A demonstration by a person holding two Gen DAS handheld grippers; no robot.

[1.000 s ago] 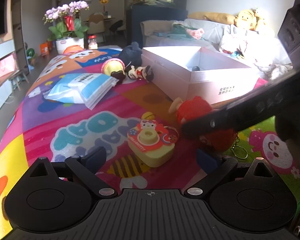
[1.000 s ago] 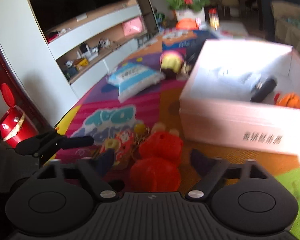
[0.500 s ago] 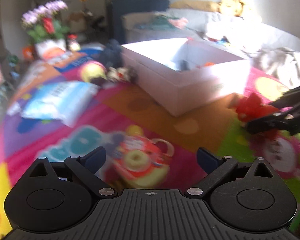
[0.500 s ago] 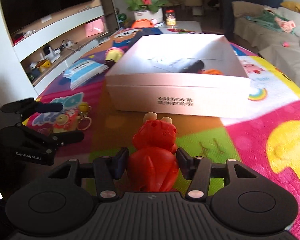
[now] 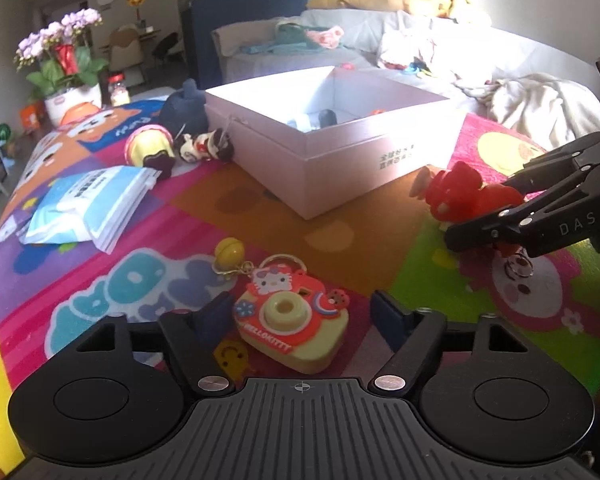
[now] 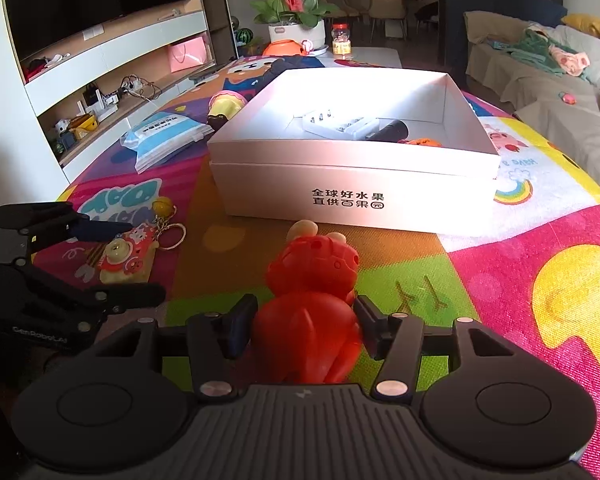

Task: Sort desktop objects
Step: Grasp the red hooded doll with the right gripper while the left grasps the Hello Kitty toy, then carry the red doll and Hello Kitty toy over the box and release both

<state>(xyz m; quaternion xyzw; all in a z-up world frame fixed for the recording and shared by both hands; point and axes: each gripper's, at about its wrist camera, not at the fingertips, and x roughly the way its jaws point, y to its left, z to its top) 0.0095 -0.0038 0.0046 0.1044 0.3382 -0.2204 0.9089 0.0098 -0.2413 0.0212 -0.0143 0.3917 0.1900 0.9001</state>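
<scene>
Surface: a bright patchwork play mat (image 5: 292,216) in a living room; sofa at upper right of the left wrist view, TV shelving at upper left of the right wrist view.
Box: an open white box (image 6: 352,184) stands at centre of the right wrist view, printed text on its near wall.
Camera keychain: the yellow-and-red toy camera (image 5: 292,320) lies on the mat at lower centre of the left wrist view, between the 2 fingers of the left gripper (image 5: 300,316).
Red toy: the red figure (image 6: 312,308) sits at lower centre of the right wrist view, in front of the box.
Hidden: box contents are partly cut off by its walls; a white tray (image 6: 340,126) and a dark cylinder (image 6: 388,130) show, an orange item only in part. The red toy's lower body is covered by the gripper body.
Left gripper: jaws have just been closing around the camera; a gap remains on each side, so no grip.
Right gripper (image 6: 306,330): both pads press the red toy's sides; firmly clamped.
</scene>
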